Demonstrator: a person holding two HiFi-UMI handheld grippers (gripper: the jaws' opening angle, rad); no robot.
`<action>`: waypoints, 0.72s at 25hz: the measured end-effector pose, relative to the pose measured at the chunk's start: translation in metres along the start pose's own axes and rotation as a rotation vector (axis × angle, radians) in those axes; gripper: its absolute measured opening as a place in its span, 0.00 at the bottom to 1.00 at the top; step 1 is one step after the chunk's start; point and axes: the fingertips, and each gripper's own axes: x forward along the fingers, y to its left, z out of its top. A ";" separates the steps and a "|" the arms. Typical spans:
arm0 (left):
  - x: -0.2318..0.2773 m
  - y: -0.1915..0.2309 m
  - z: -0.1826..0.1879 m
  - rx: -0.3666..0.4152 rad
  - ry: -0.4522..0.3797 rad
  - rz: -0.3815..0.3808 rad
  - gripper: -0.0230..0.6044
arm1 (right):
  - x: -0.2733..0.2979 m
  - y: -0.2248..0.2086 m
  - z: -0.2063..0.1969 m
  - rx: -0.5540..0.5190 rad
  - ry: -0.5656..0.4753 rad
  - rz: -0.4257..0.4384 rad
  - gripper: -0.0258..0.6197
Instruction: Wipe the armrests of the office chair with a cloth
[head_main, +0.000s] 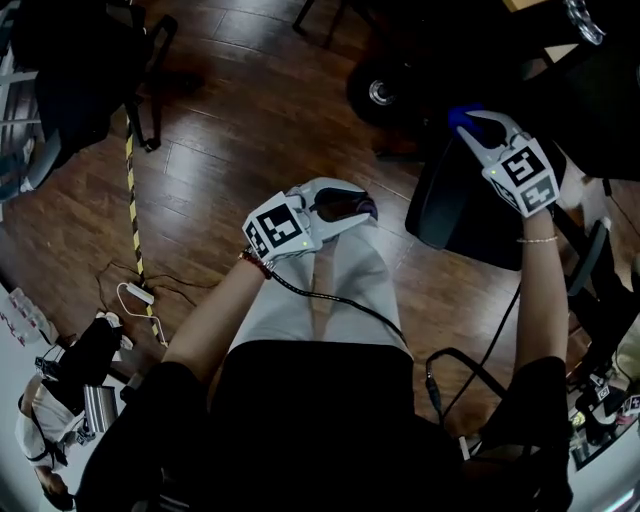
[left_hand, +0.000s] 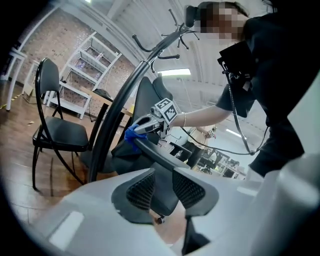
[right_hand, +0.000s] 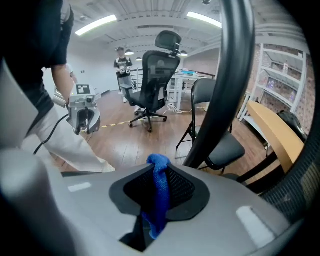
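While the right hand-held gripper (right_hand: 160, 176) pinches a blue cloth (right_hand: 157, 207), left hand-held gripper (left_hand: 164, 186) jaws apart, empty.

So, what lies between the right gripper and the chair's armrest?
The blue cloth, pinched by the right gripper; the left gripper view shows it against the armrest.

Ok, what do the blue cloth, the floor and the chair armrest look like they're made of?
The blue cloth looks like soft woven or knitted fabric, perhaps microfibre: it has a fine textured surface and folds limply. The floor is wood or wood-look planks with a semi-gloss finish: plank seams and light reflections show. The armrest is dark and smooth, probably hard plastic with a faint sheen, though that is not certain.
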 end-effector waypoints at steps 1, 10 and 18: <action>-0.001 -0.002 0.000 0.000 -0.002 -0.004 0.21 | 0.003 0.002 0.004 -0.017 0.013 0.001 0.12; -0.015 -0.022 0.004 0.004 -0.011 -0.058 0.21 | 0.017 0.055 0.012 -0.228 0.117 -0.040 0.12; -0.013 -0.023 0.008 0.036 0.028 -0.098 0.21 | 0.010 0.094 0.008 -0.204 0.111 -0.045 0.12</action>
